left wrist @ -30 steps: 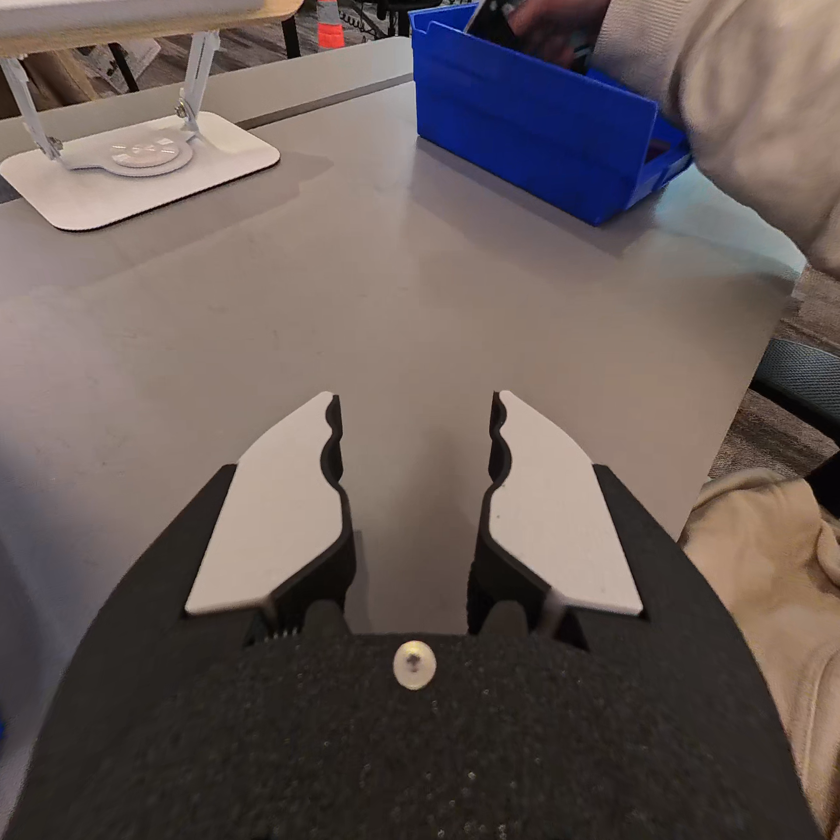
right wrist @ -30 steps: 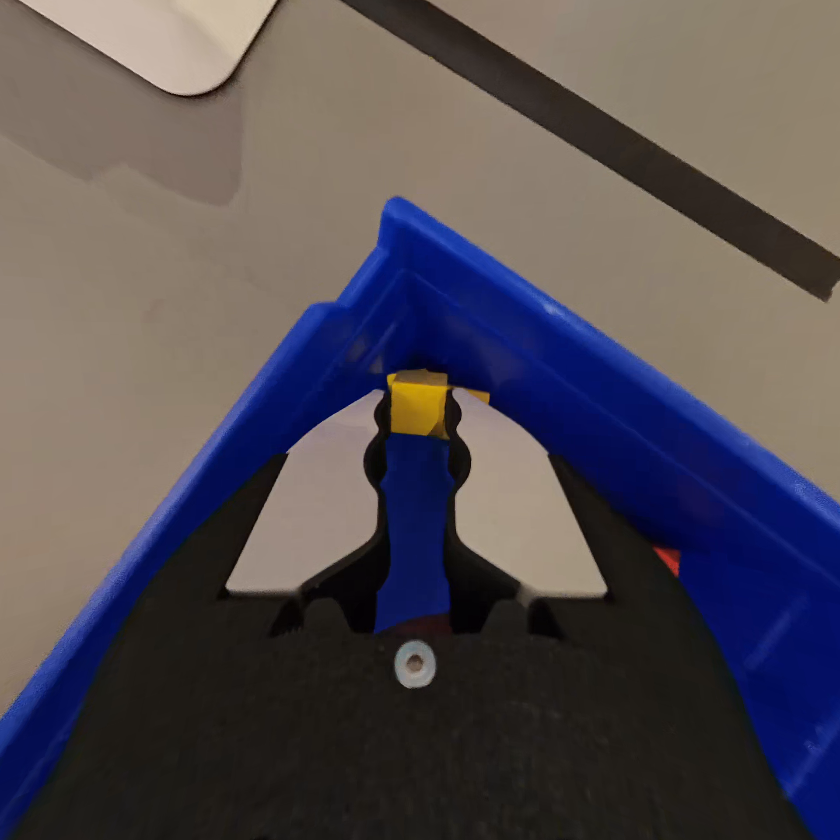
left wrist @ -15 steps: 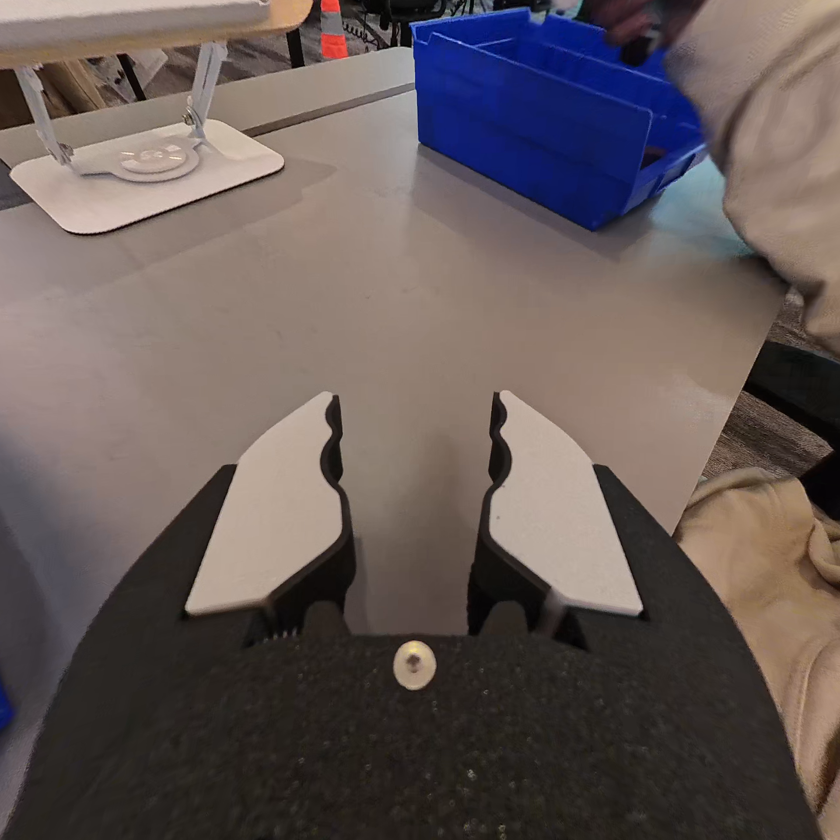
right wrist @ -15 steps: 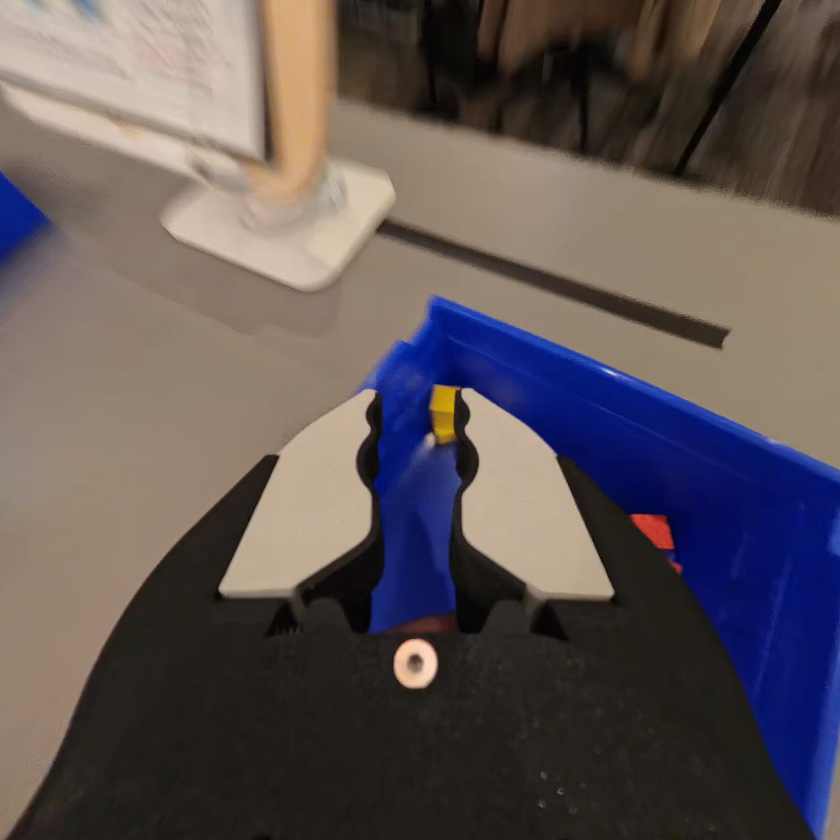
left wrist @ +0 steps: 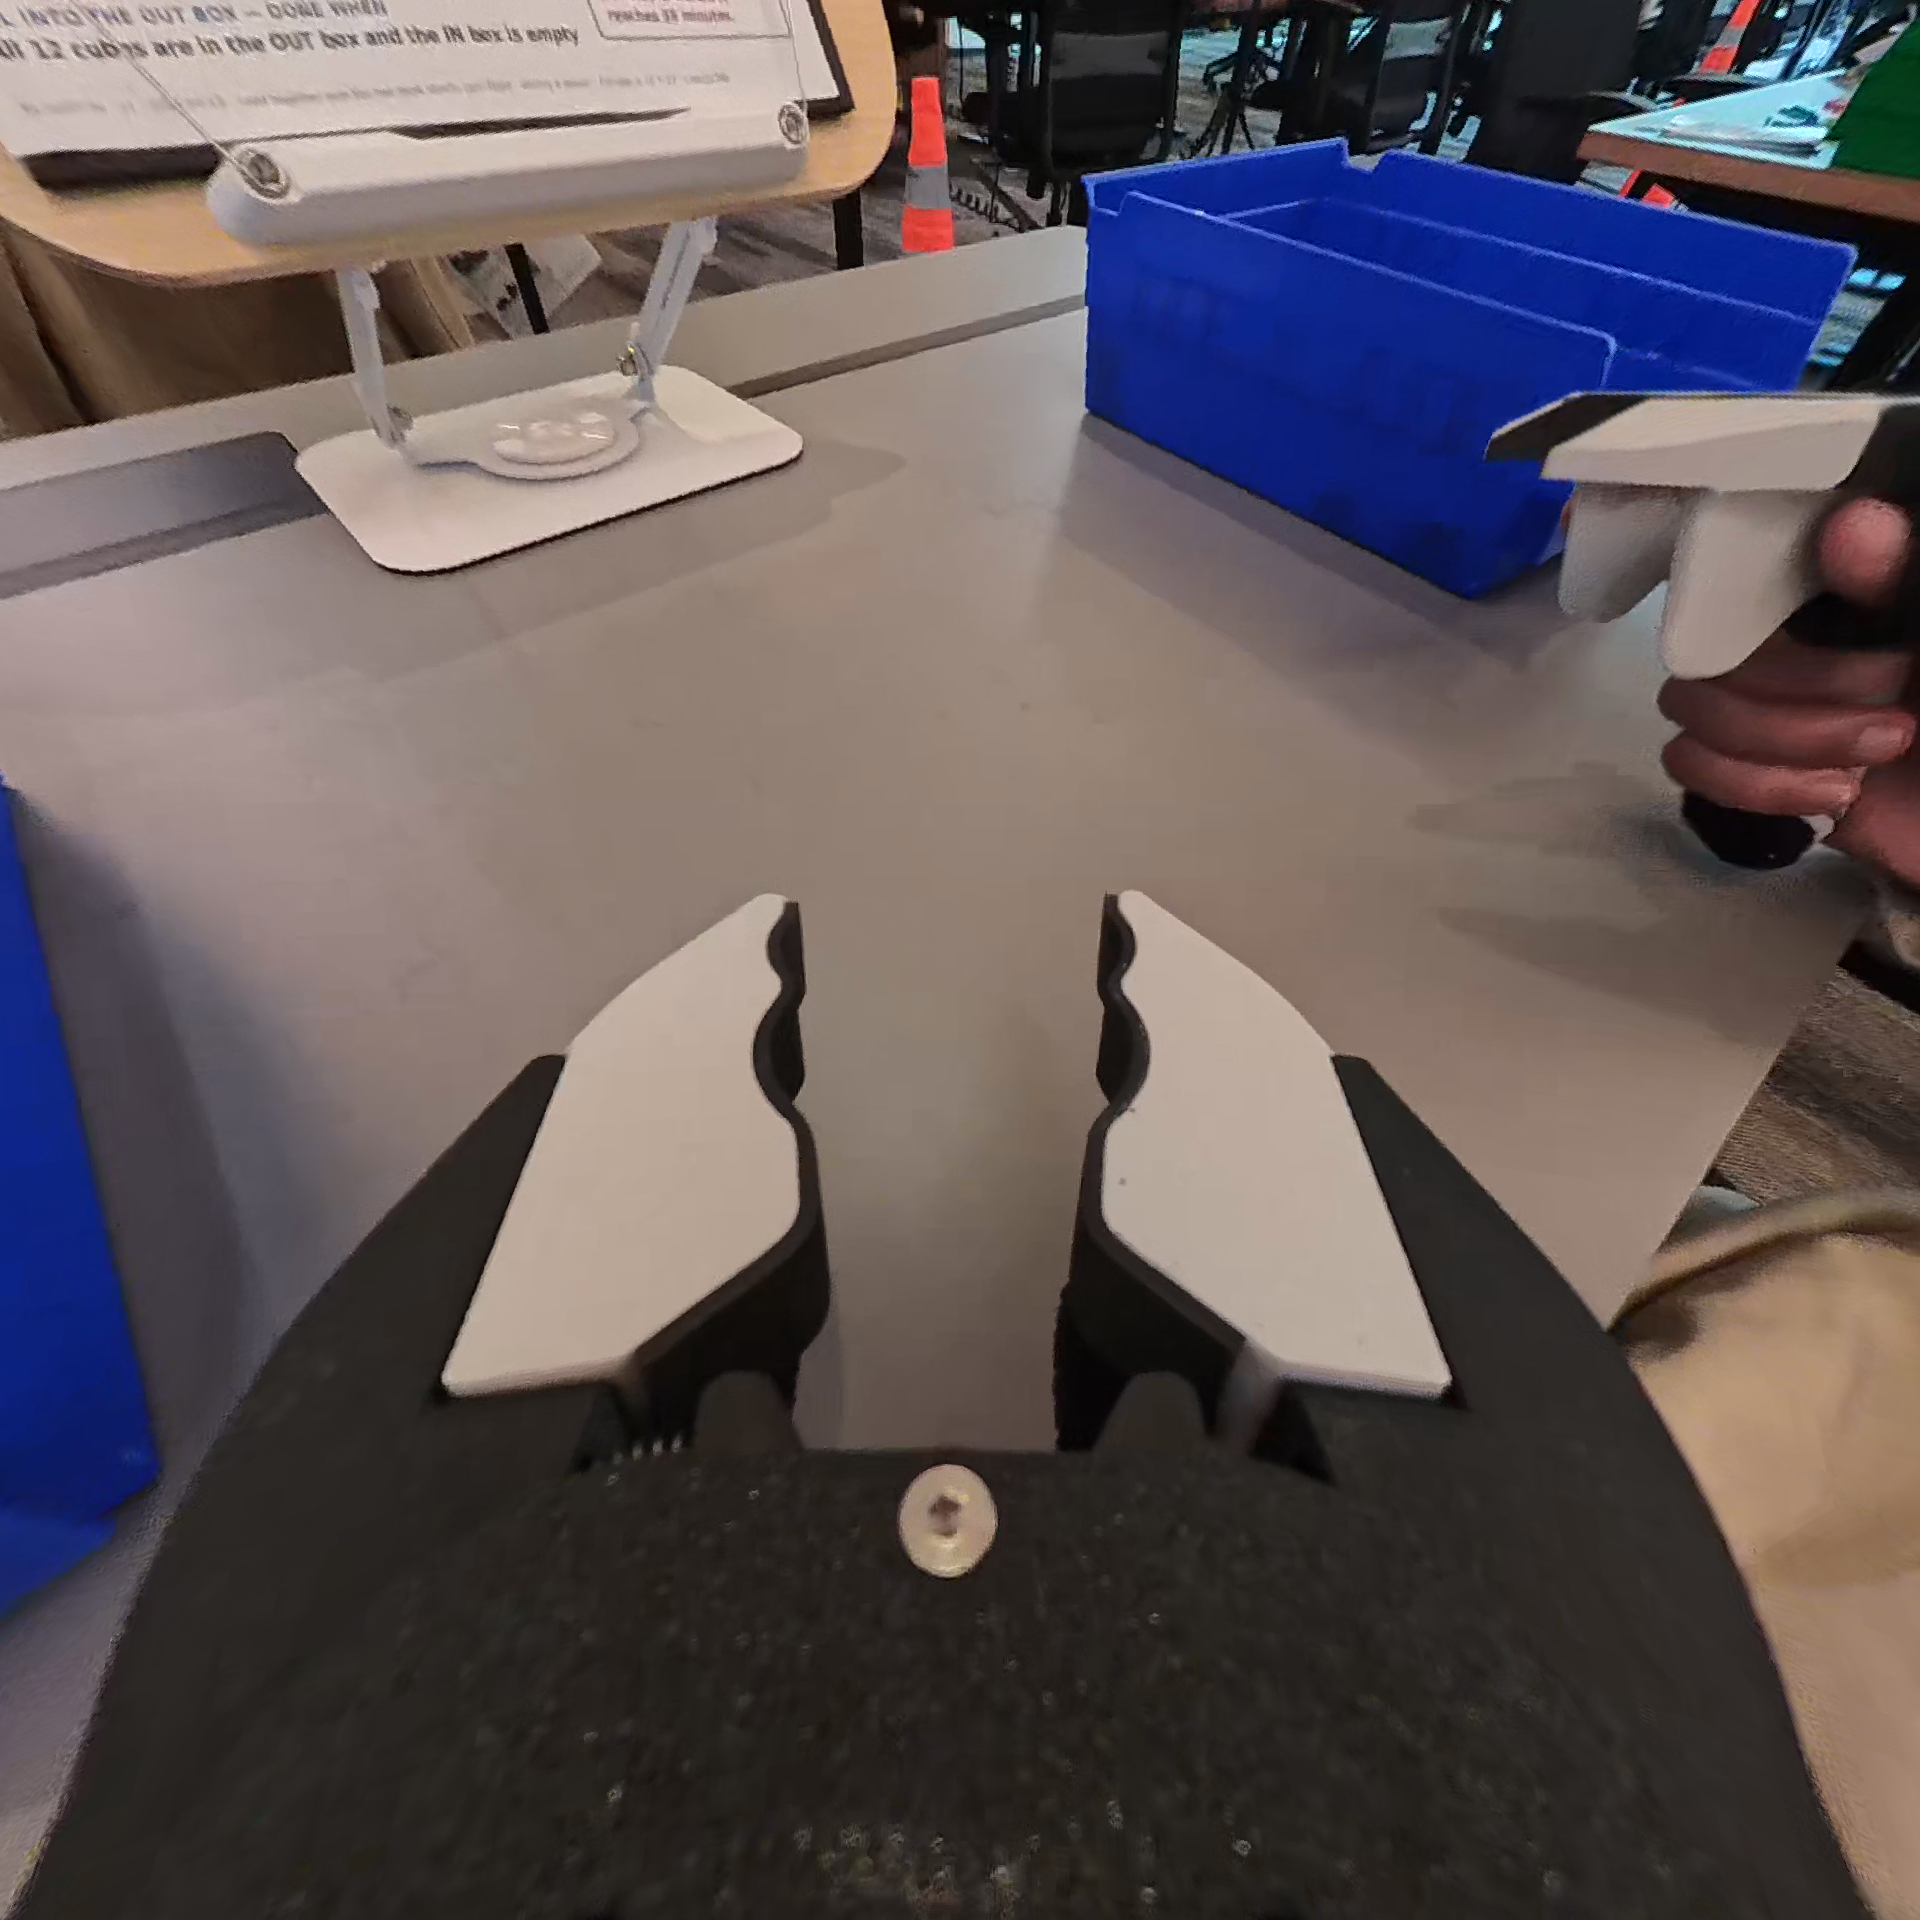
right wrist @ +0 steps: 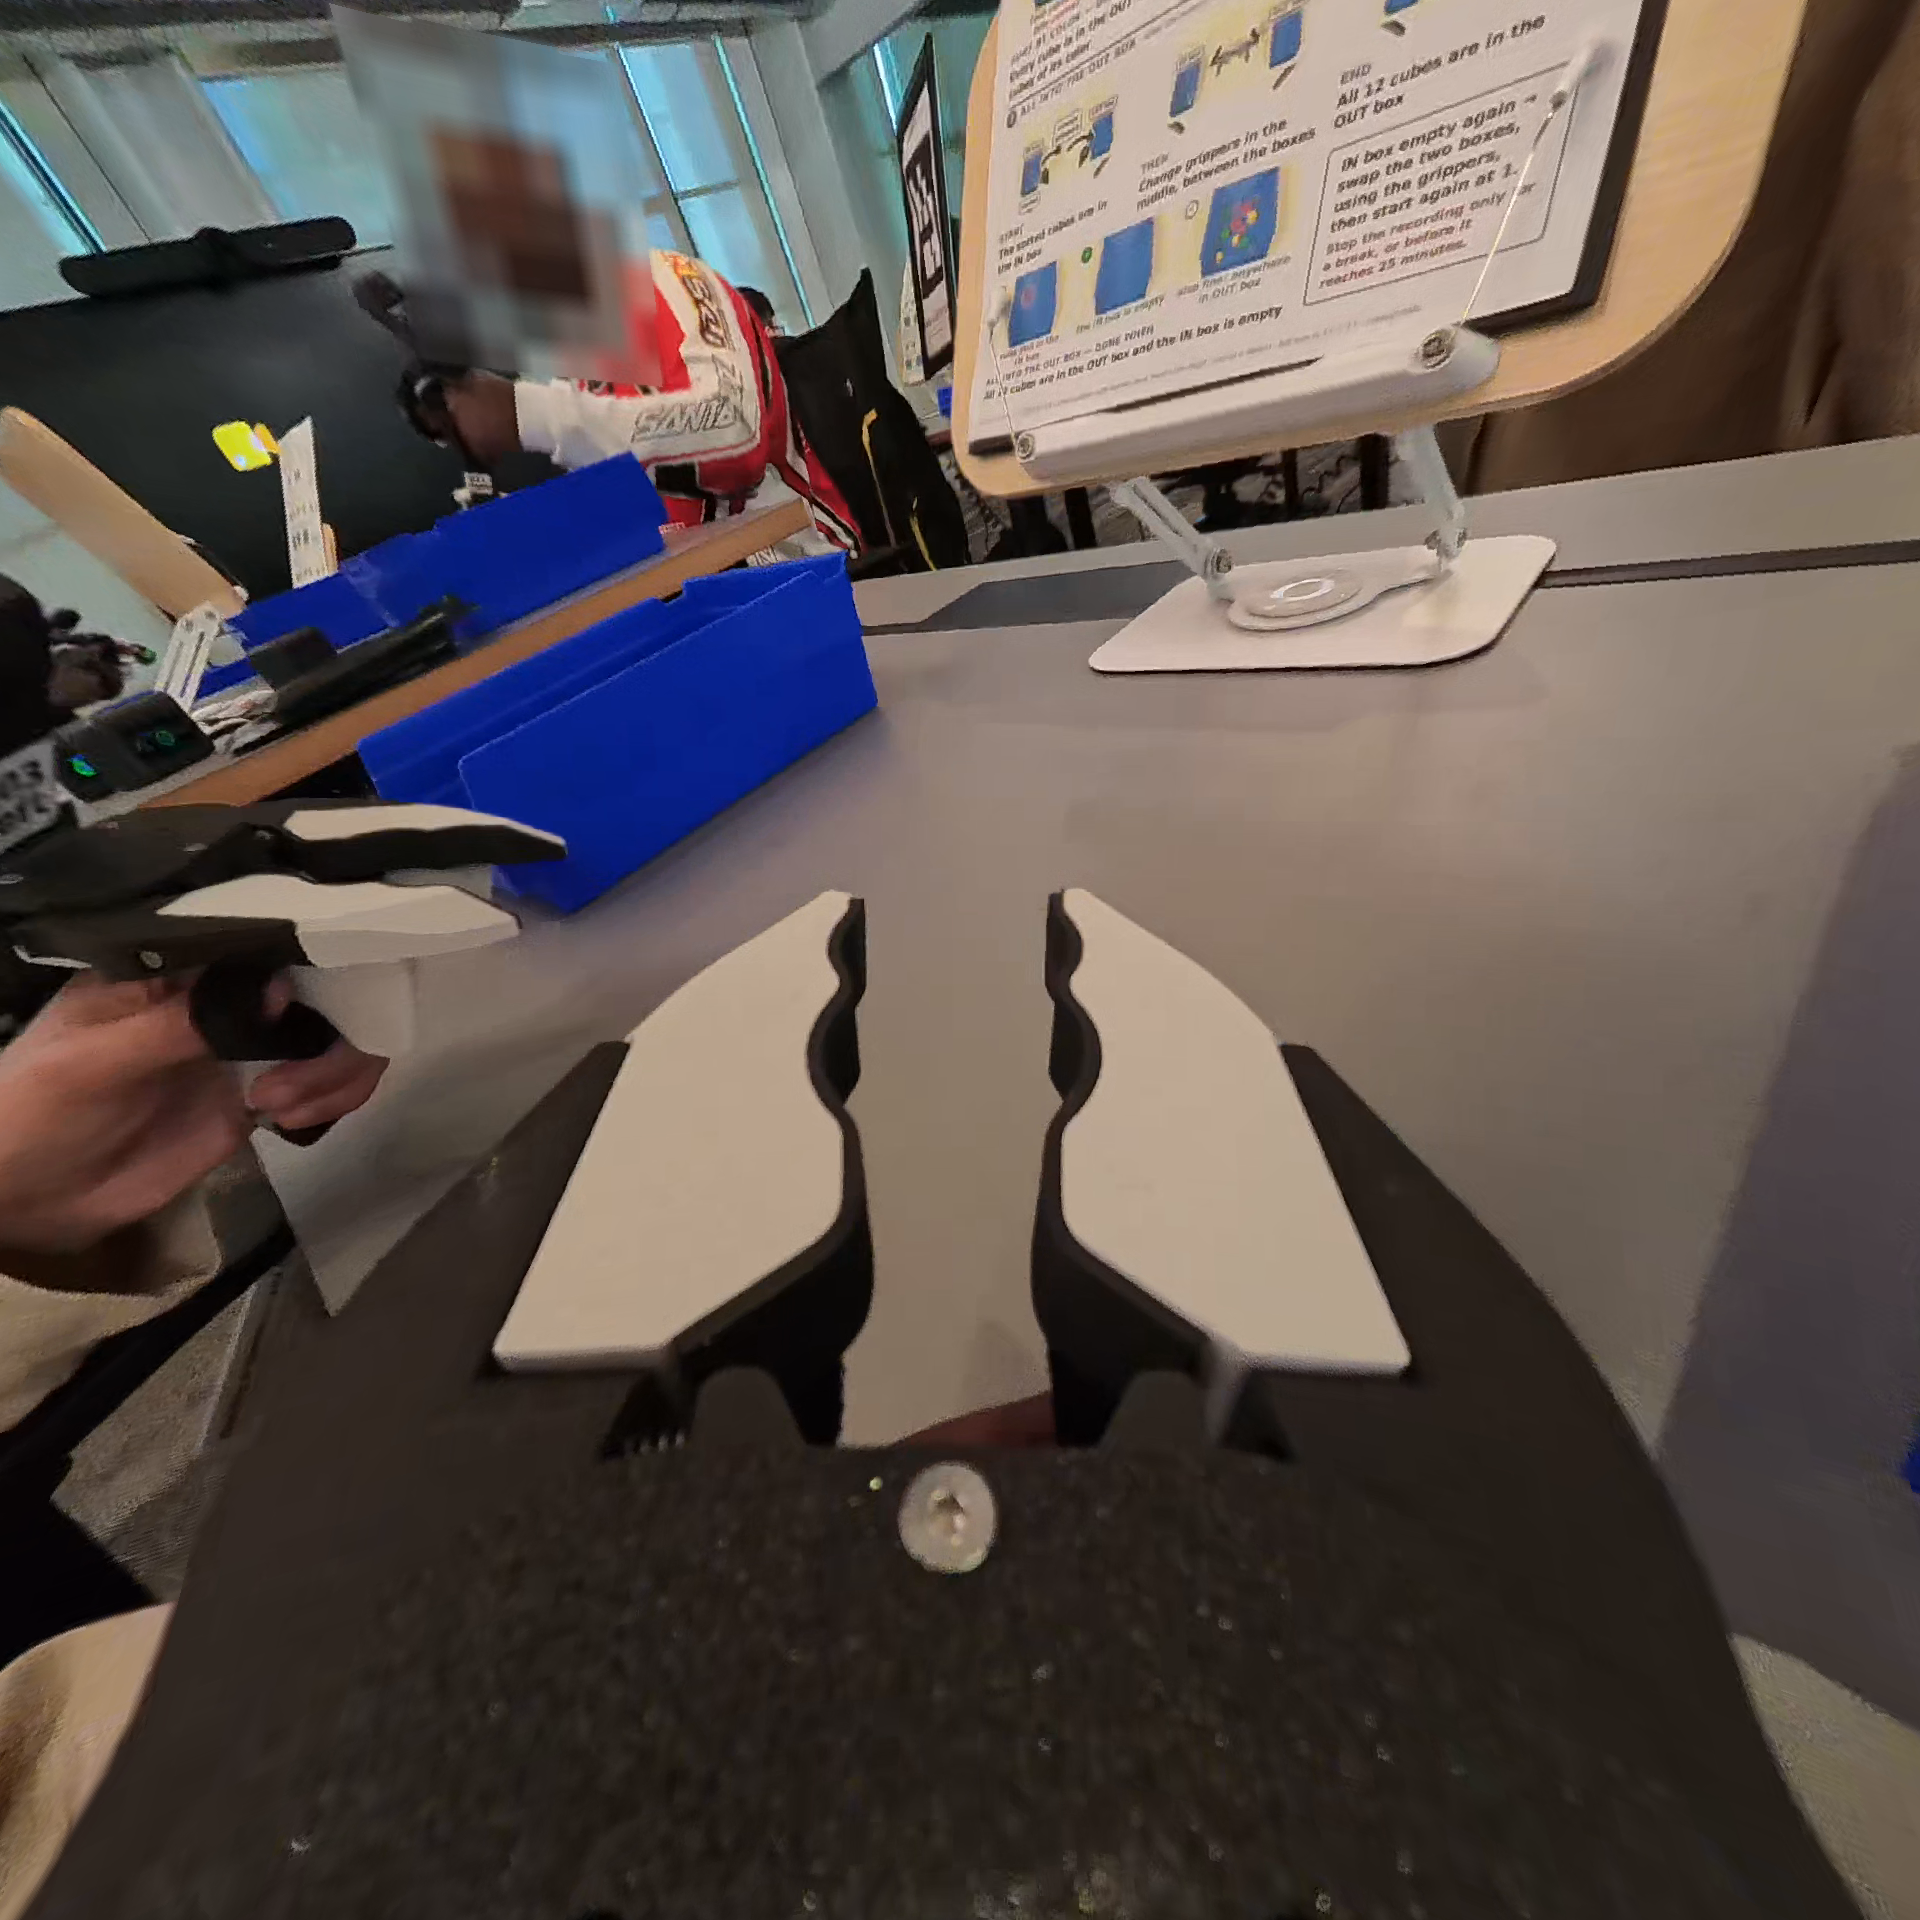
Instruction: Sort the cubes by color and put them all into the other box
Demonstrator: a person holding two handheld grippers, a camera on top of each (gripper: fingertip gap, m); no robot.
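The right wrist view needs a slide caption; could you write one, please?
Open, empty right gripper above the grey table, blue box and left gripper alongside.

You worked in an open office-like workroom: grey laminate tables (left wrist: 935, 675), large windows (right wrist: 156, 125), an orange traffic cone (left wrist: 928, 166), another seated person (right wrist: 707, 416).

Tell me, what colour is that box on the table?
Blue box, clearest in the left wrist view.

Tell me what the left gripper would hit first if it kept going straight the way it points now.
Nothing close. The left gripper is open and empty, aimed over bare grey table. Straight ahead lies the gap between the white stand base and the blue box, so probably the table seam, though depth is unclear.
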